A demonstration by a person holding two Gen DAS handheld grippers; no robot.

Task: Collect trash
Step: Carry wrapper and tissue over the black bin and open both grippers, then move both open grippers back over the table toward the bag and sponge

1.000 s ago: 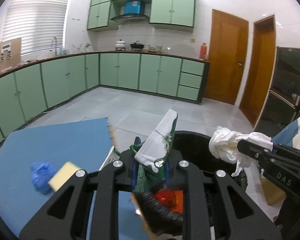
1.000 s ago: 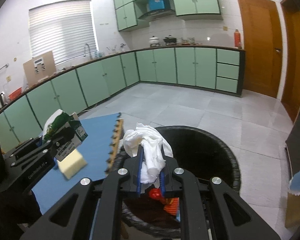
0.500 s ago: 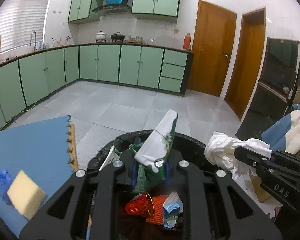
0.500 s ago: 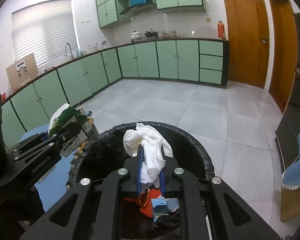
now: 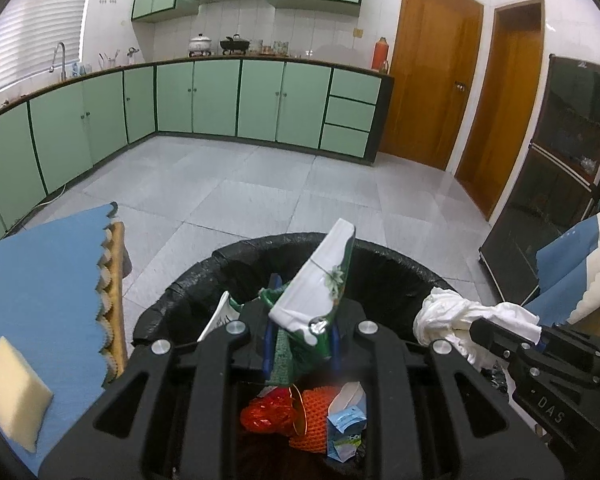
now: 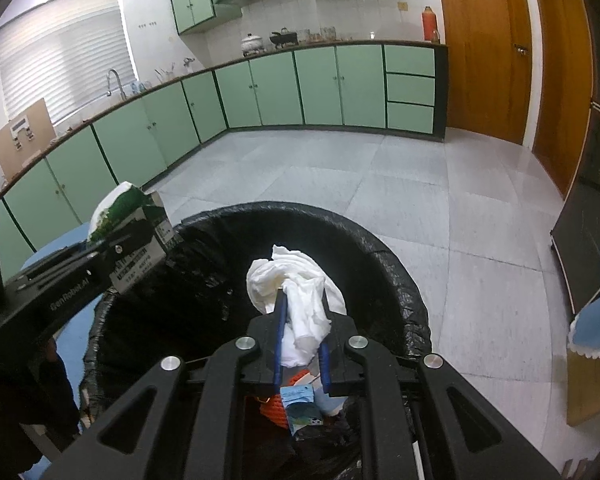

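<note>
My left gripper (image 5: 300, 344) is shut on a crushed green and white carton (image 5: 316, 292) and holds it over the black-lined trash bin (image 5: 388, 256). My right gripper (image 6: 302, 344) is shut on a crumpled white tissue (image 6: 296, 300) above the same bin (image 6: 396, 280). The tissue also shows in the left wrist view (image 5: 452, 320), and the carton in the right wrist view (image 6: 132, 220). Red, orange and blue trash (image 5: 300, 416) lies inside the bin.
A blue-covered table (image 5: 40, 280) stands left of the bin, with a yellow sponge (image 5: 16, 388) on it. Grey tiled floor (image 5: 260, 184) and green cabinets (image 5: 260, 100) lie beyond. A dark cabinet (image 5: 560, 184) and blue cloth (image 5: 568, 268) are at the right.
Both grippers have moved right, from above the table edge to over the bin, each still holding its item. The bin's contents have come into view below them.
</note>
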